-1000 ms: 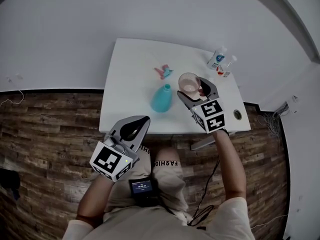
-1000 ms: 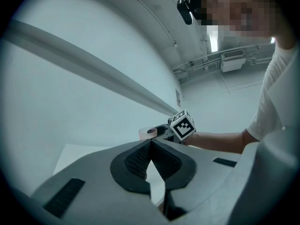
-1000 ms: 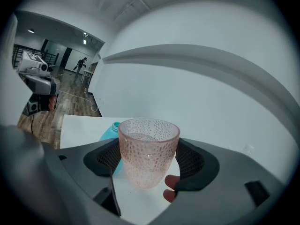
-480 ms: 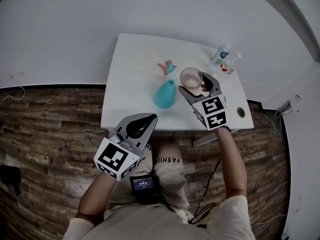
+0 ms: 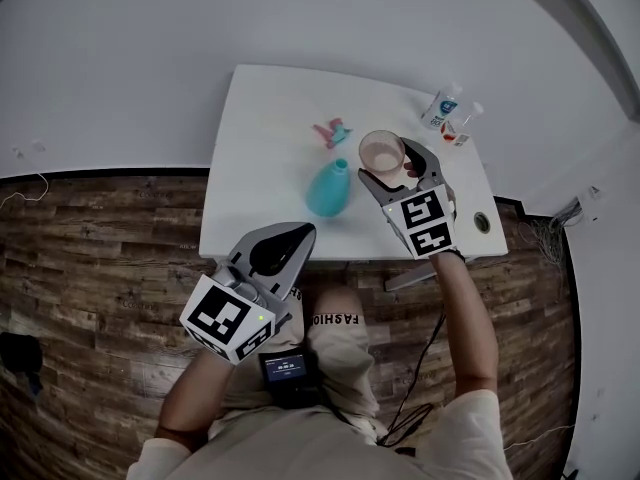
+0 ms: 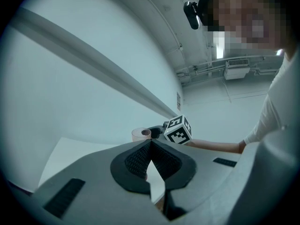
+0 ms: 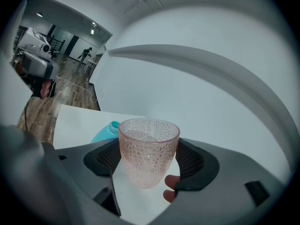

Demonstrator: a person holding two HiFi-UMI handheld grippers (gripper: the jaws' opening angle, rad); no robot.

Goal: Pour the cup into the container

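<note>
Right hand-held gripper (image 7: 147, 159) grips the upright cup (image 7: 149, 142) near the container (image 7: 106, 131).

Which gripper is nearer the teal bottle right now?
Right. The right gripper holds the cup just beside the bottle; the left gripper sits shut, off the near edge of the table.

Pale pink dimpled cup (image 7: 149, 149), teal container (image 5: 329, 190), white table (image 5: 260, 158), brown wood-grain floor (image 5: 100, 258), small pink-and-blue object (image 5: 331, 133)
</note>
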